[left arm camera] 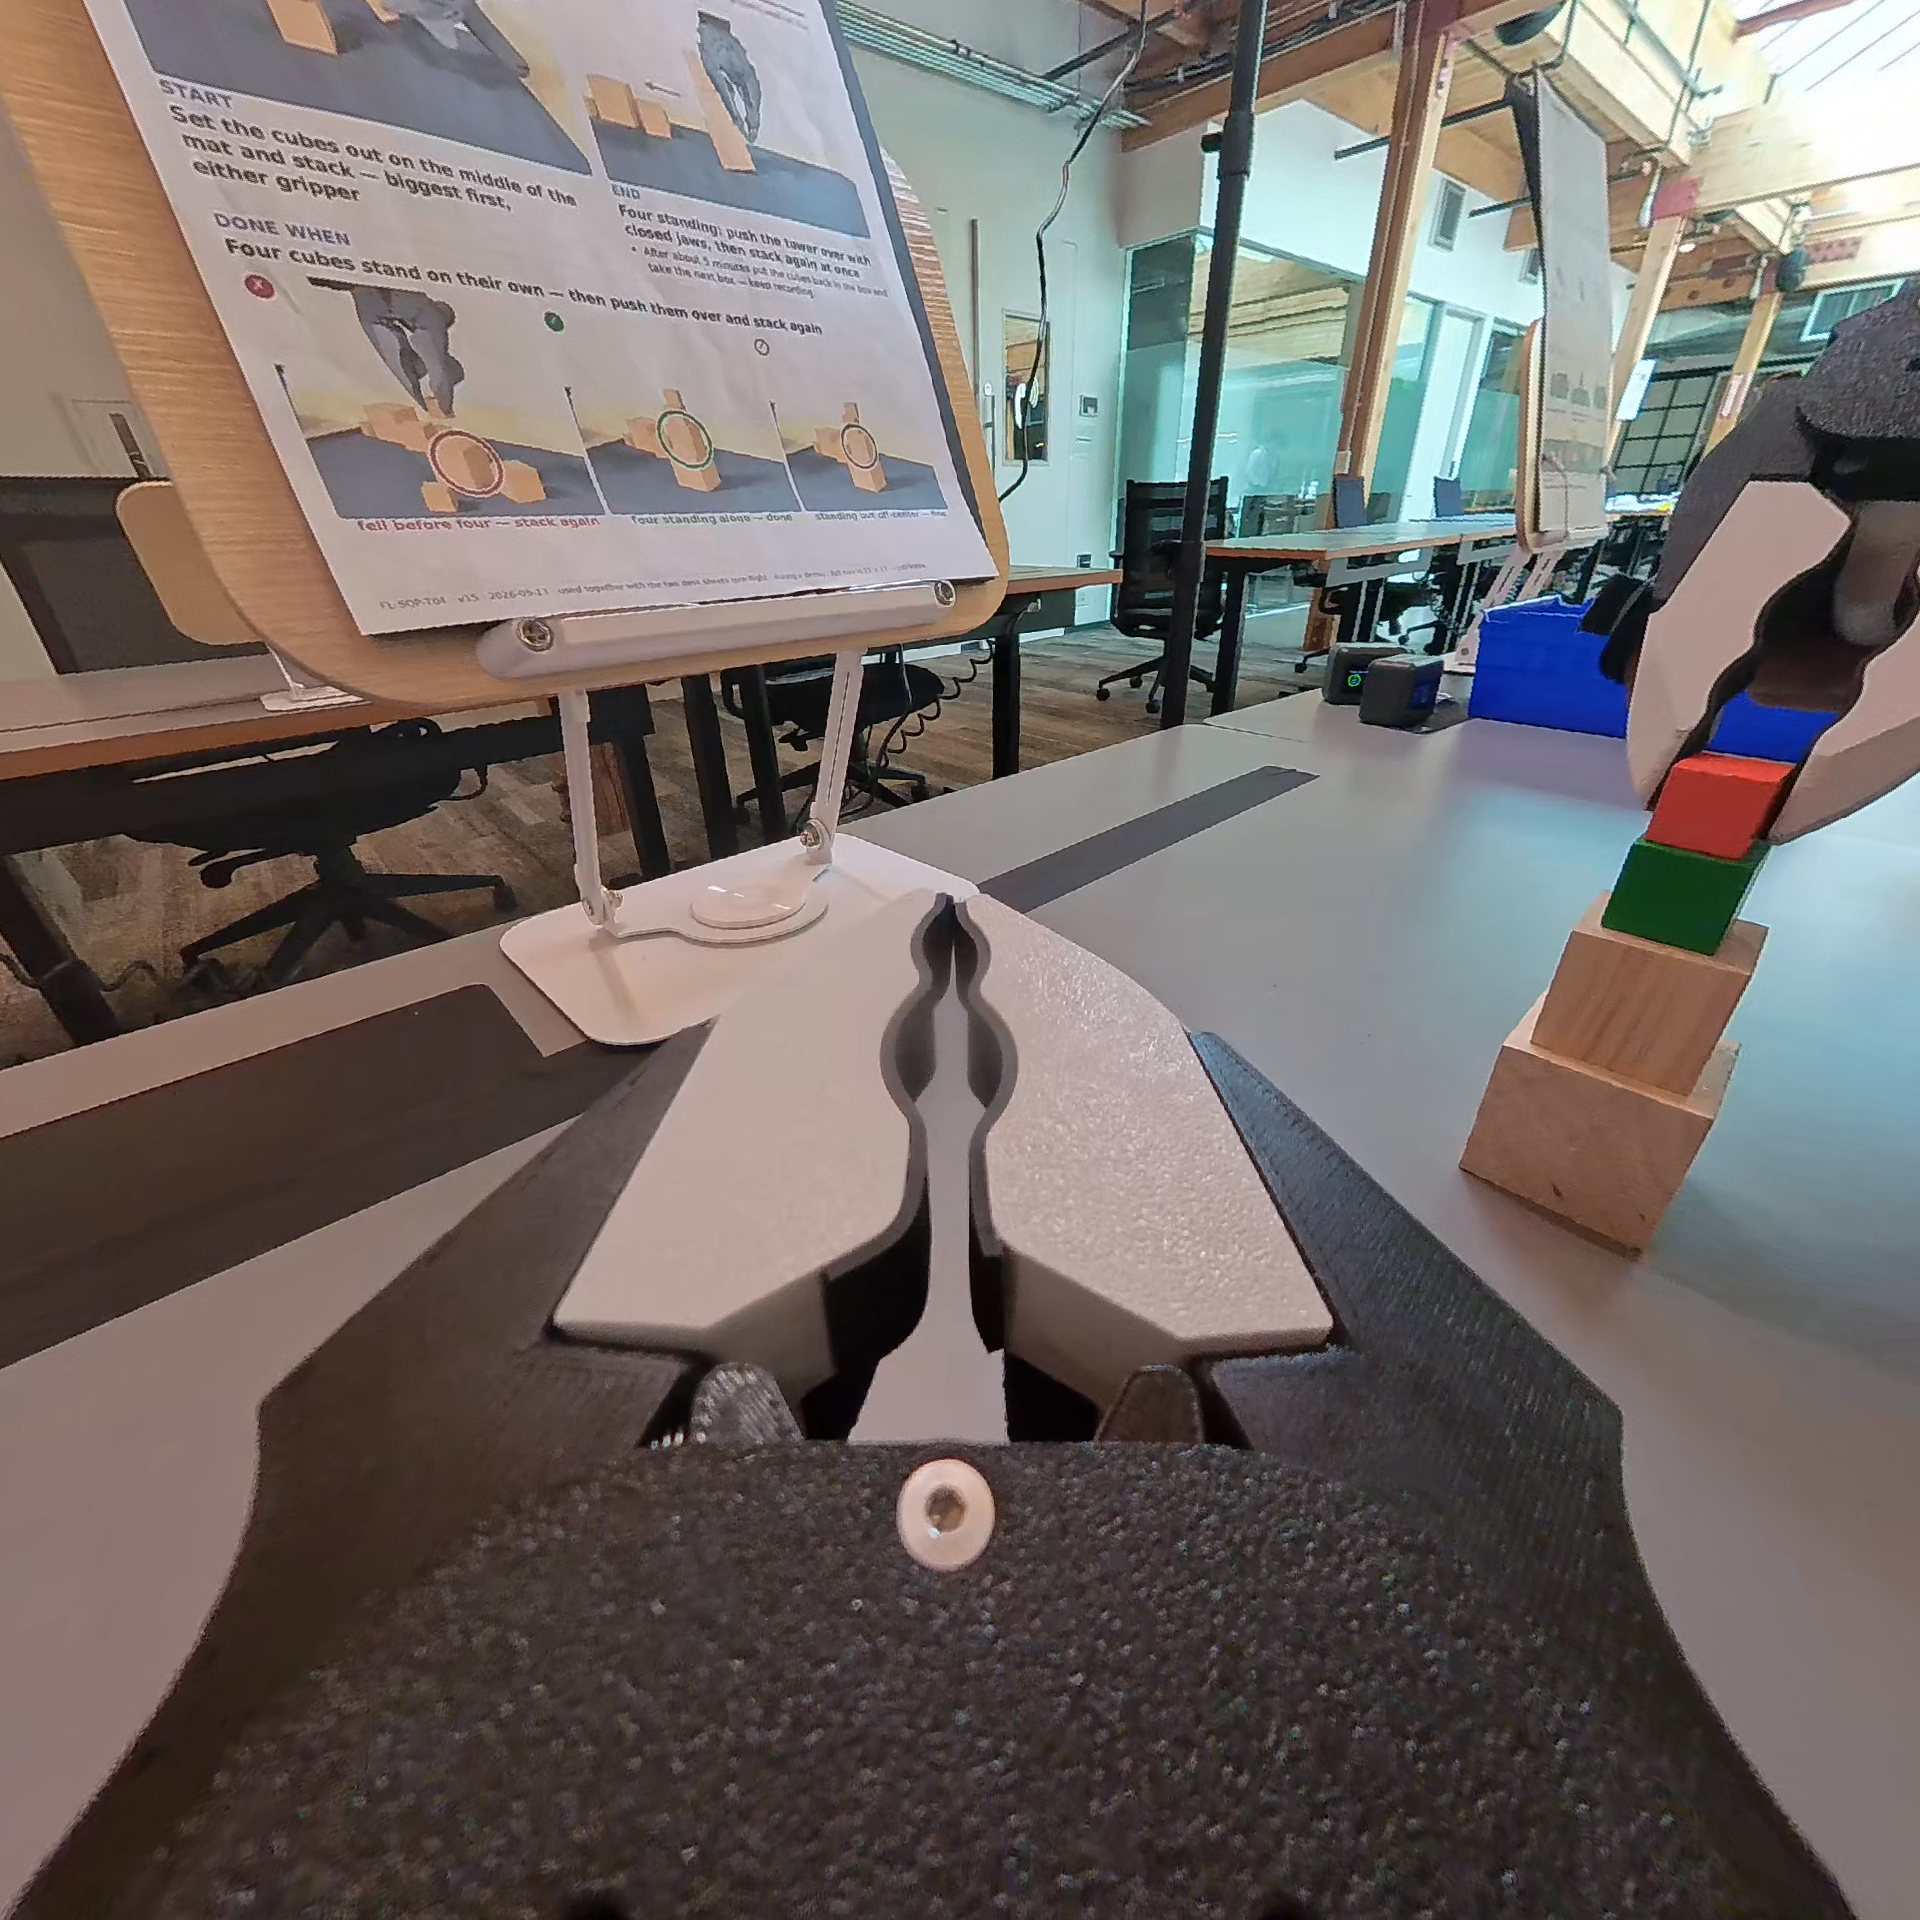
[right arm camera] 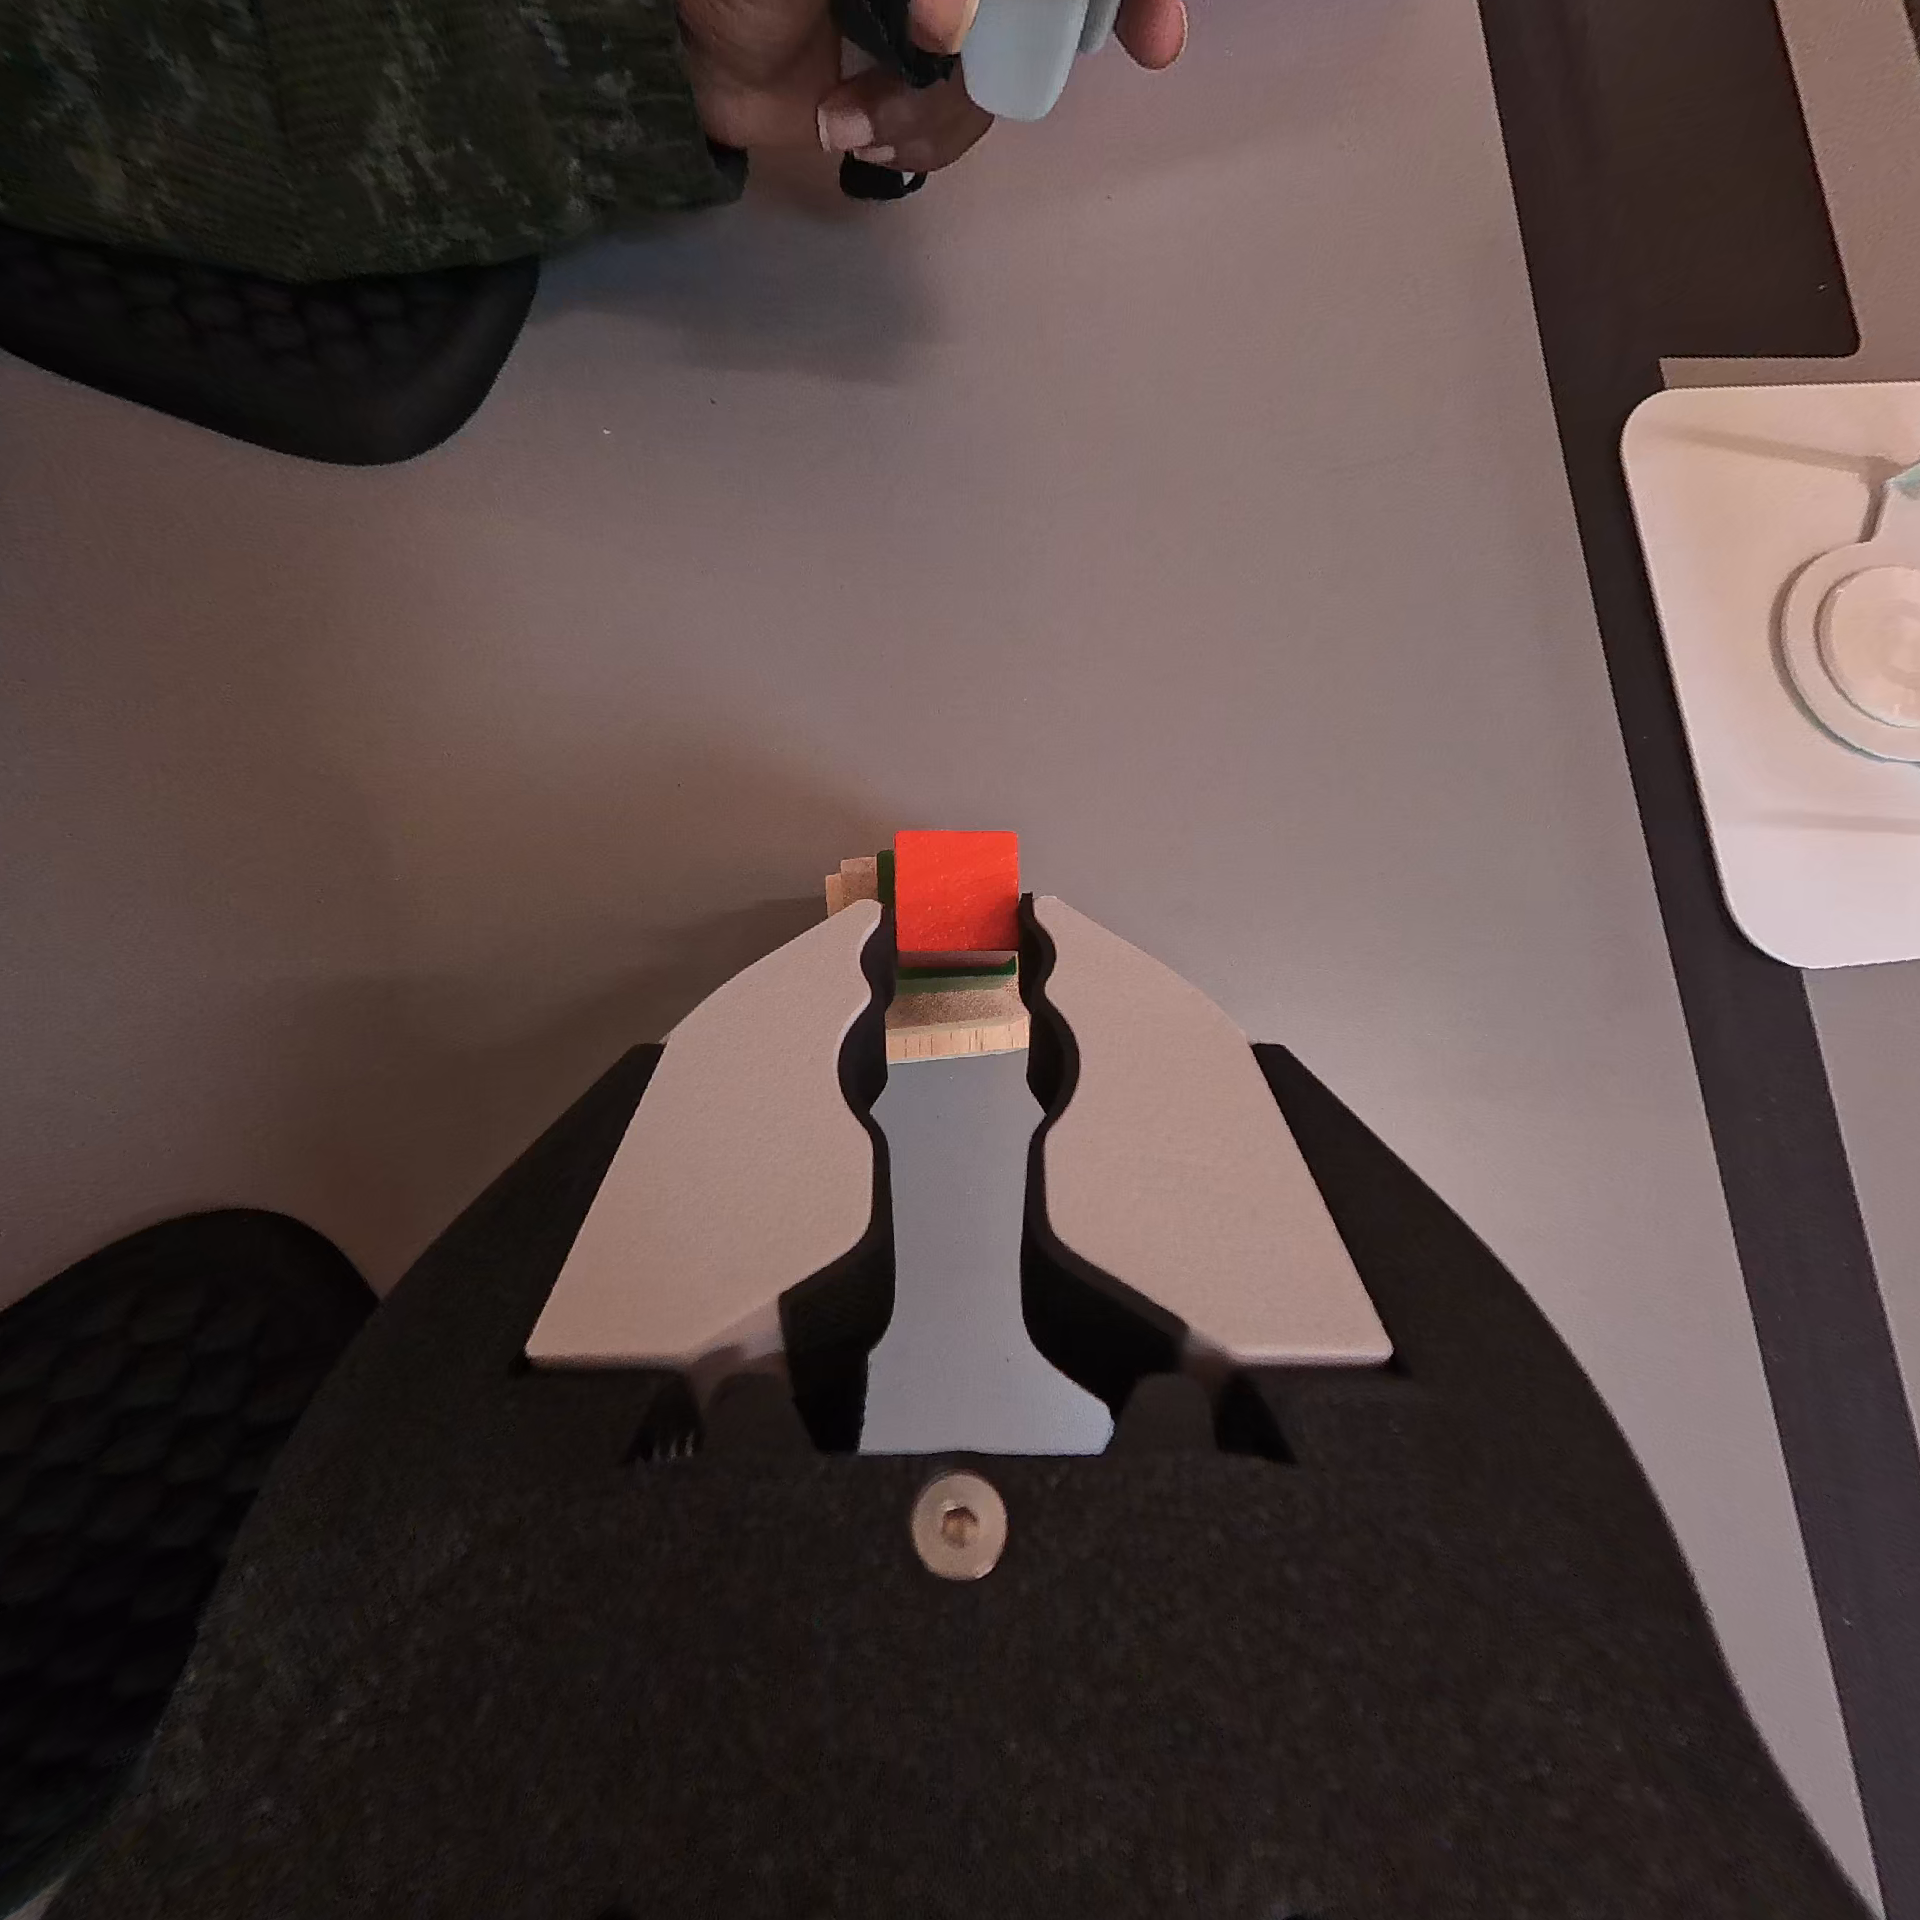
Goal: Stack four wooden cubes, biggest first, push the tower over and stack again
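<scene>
- An open office with timber posts, black chairs and glass rooms lies behind the grey table [left arm camera: 1351, 935]; only the left wrist view shows it.
- That view alone shows the stack from the side: a large pale wood cube [left arm camera: 1590, 1132], a smaller pale wood cube [left arm camera: 1642, 997], a green cube [left arm camera: 1683, 894] and a red cube [left arm camera: 1720, 816] on top.
- The right tool [right arm camera: 954, 914] looks straight down and is clamped on the red cube [right arm camera: 956, 888], a pad against either side.
- The left tool [left arm camera: 953, 909] has its fingers together on nothing, low over the table, well apart from the stack.
- Only the right wrist view shows a hand [right arm camera: 894, 73] and a green sleeve [right arm camera: 343, 114] at the far edge.
- A white stand [left arm camera: 665, 935] with a printed sheet [left arm camera: 540, 291] sits just ahead of the left tool, by a dark strip [left arm camera: 1132, 831]; bare table lies around the stack.
</scene>
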{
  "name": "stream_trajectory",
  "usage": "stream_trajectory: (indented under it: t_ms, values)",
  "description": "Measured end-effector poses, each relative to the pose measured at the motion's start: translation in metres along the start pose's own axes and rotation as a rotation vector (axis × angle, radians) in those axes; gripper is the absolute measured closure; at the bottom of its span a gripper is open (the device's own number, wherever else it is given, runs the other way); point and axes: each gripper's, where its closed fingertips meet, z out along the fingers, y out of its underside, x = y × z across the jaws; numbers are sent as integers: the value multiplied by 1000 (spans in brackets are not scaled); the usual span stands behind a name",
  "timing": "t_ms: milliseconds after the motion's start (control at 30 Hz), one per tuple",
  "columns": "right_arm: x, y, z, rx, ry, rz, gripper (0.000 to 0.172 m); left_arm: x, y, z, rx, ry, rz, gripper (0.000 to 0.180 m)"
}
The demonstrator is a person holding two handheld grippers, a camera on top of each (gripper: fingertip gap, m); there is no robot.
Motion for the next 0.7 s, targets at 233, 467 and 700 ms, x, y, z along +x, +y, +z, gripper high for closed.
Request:
stream_trajectory:
  t_ms: [233, 467, 700]
  values:
    - [0, 0, 0, 10, 2, -7, 143, 0, 0, 0, 2, 3, -2, 180]
    - [16, -19, -29, 193, 145, 34, 133, 0, 1, 1, 0, -3, 0, 180]
    - [53, -31, -97, 494, 563, 208, 146, -4, 3, 1, -14, -40, 14, 180]
